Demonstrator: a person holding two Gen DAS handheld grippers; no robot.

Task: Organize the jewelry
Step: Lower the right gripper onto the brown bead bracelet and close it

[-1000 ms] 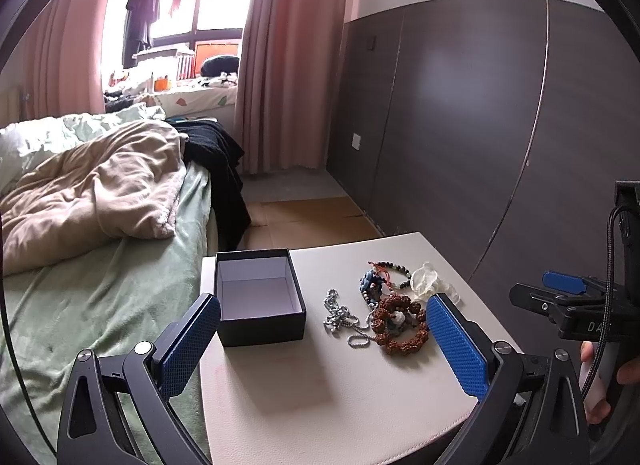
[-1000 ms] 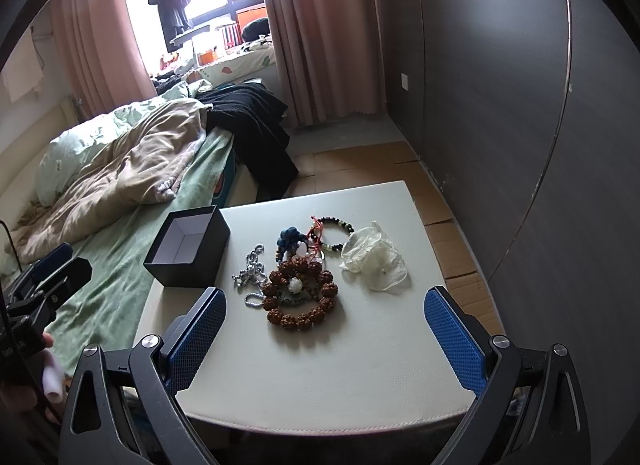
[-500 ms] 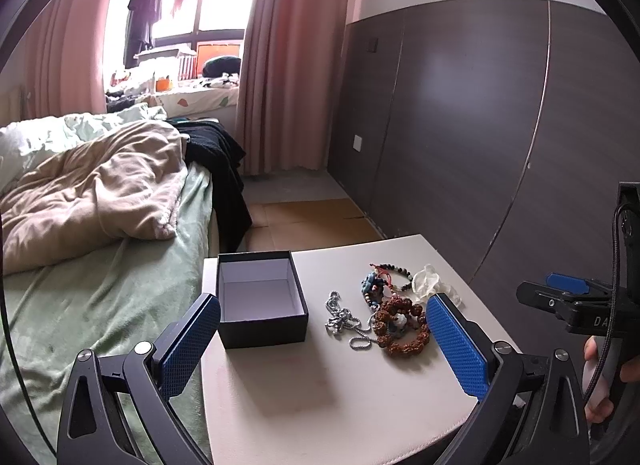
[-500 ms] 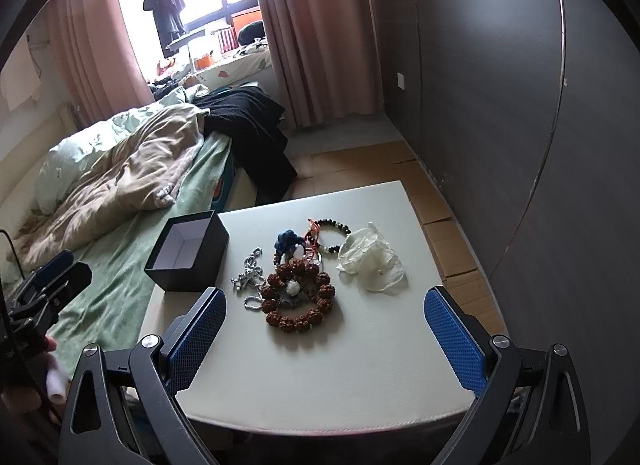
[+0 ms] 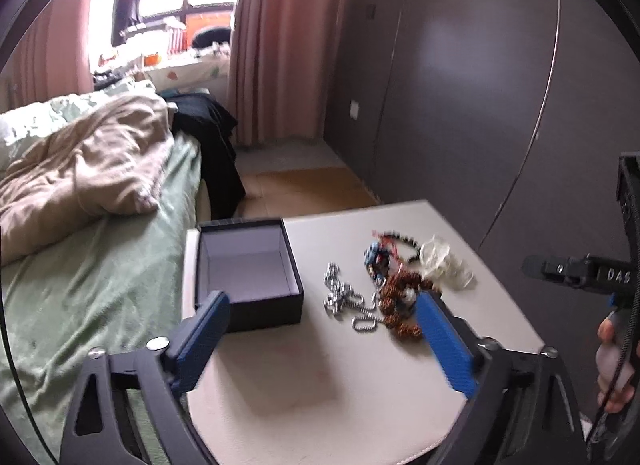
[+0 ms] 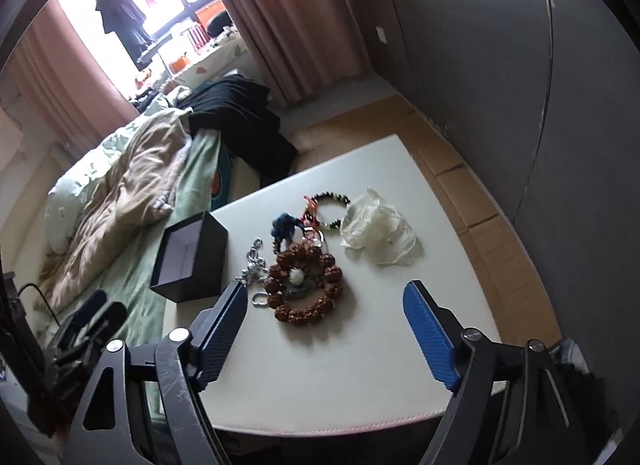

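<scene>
Sitting in the middle of the white square table (image 6: 360, 365) is a small heap of jewelry, and next to it, toward the left of both views, is an open black square box with a pale inside (image 5: 248, 265). The heap has a big ring of brown bumpy beads (image 6: 306, 285), a shiny silver chain (image 5: 346, 299), a thin bracelet of dark beads (image 6: 332, 211), a little blue charm with red string (image 6: 286, 227), and a crumpled clear plastic bag (image 6: 378, 231) off to the right. The left gripper (image 5: 320, 329) has its jaws spread with nothing between them, and they have just been closing a little. The right gripper (image 6: 324, 325) is the same: jaws apart, empty, and just closing a little. In the right wrist view, the brown bead ring lies just ahead of the jaws and right between them, so the right hand looks like the nearer one to pick it up. In the left wrist view, the box sits just ahead of the left finger and the beads peek out beside the right finger. The bead ring lies flat and round, so it has no long side. The box is empty, so nothing looks sorted yet. A green bed with a tan blanket (image 5: 80, 169) is at the left.
</scene>
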